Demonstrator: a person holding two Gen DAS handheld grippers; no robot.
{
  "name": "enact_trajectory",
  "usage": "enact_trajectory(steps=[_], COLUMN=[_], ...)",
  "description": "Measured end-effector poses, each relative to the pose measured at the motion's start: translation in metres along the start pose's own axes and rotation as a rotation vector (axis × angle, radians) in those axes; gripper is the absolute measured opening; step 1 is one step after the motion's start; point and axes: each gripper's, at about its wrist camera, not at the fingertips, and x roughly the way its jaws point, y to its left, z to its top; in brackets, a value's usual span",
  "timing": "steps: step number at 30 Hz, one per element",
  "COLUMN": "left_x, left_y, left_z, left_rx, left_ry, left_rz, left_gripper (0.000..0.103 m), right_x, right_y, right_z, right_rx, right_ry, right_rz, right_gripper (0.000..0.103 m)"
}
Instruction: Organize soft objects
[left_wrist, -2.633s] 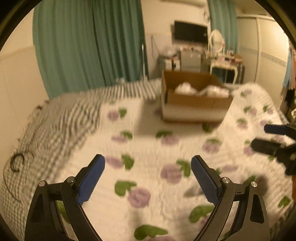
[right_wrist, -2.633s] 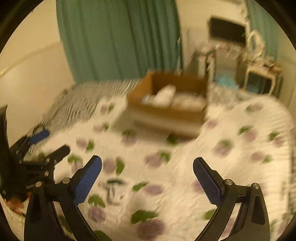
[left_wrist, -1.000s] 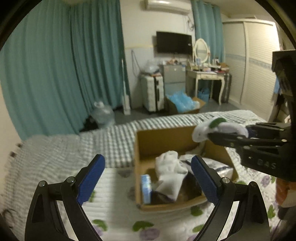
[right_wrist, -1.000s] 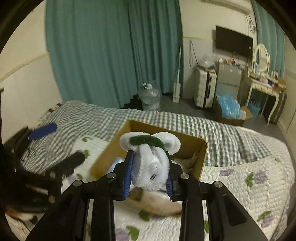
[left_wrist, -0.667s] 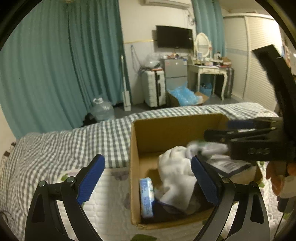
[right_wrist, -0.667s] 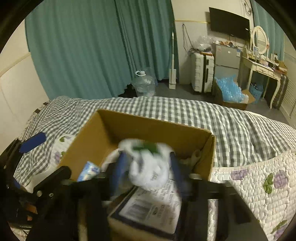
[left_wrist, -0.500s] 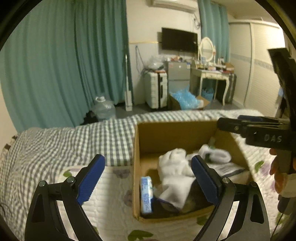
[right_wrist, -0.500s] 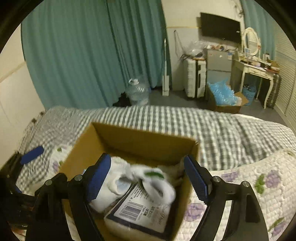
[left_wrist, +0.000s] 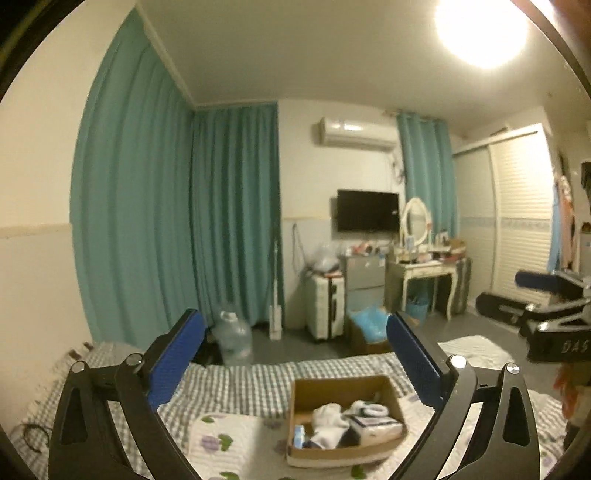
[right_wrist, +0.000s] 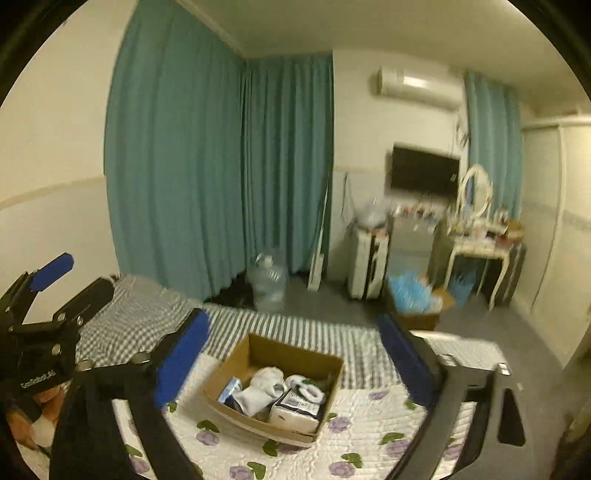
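Left wrist view: left gripper (left_wrist: 293, 341) spread wide, nothing between its blue pads (left_wrist: 176, 362); raised above the box.
Right wrist view: right gripper (right_wrist: 293, 356) also spread wide, nothing held; frame slightly blurred.
Box (left_wrist: 397, 398): open cardboard, sits on the bed, below and ahead of both grippers.
Box contents: white socks (right_wrist: 258, 389) bunched in the middle; rolled white sock with a dark band (right_wrist: 308, 390) just right of them, lying on a flat white packet with a dark label (right_wrist: 297, 411); small blue-and-white pack (right_wrist: 229, 391) upright against the box's left wall.
Bed: white quilt with purple flowers and green leaves (right_wrist: 362, 435) under the box; grey checked blanket (left_wrist: 236, 387) behind the box and to its left.
Right gripper in left view (left_wrist: 506, 291): at the right edge, above and right of the box, fingers apart.
Left gripper in right view (right_wrist: 74, 280): at the left edge, left of the box, fingers apart, person's hand (right_wrist: 27, 417) on its grip.
Beyond the box: teal curtains (left_wrist: 177, 229), water jug (left_wrist: 234, 338) on the floor, suitcase (left_wrist: 327, 304), TV (left_wrist: 367, 216), dressing table with oval mirror (left_wrist: 424, 269).
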Motion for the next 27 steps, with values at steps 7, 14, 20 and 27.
enact_trajectory(steps=[7,14,20,27], left_x=[-0.086,-0.110,-0.070,-0.014], left_y=[0.011,0.004,-0.005,0.009], left_z=[0.014,-0.014,-0.069,-0.151], left_rx=[0.034,0.046,0.093,0.023], left_ry=[-0.072,-0.110,-0.042,0.108], left_rz=[-0.025,-0.062,-0.008,0.040], left_gripper=[0.101,0.101,0.101,0.101], right_x=[-0.093,-0.099,-0.042,0.017], right_y=[0.029,0.036,0.038,0.034], right_z=[0.000,-0.043,-0.118,-0.192], right_rx=[-0.059,0.020,0.089,0.088], right_ry=[-0.139,-0.143,-0.061,0.011], right_rz=[-0.005,0.023,0.026,-0.028], right_gripper=[0.102,0.102,0.102,0.102])
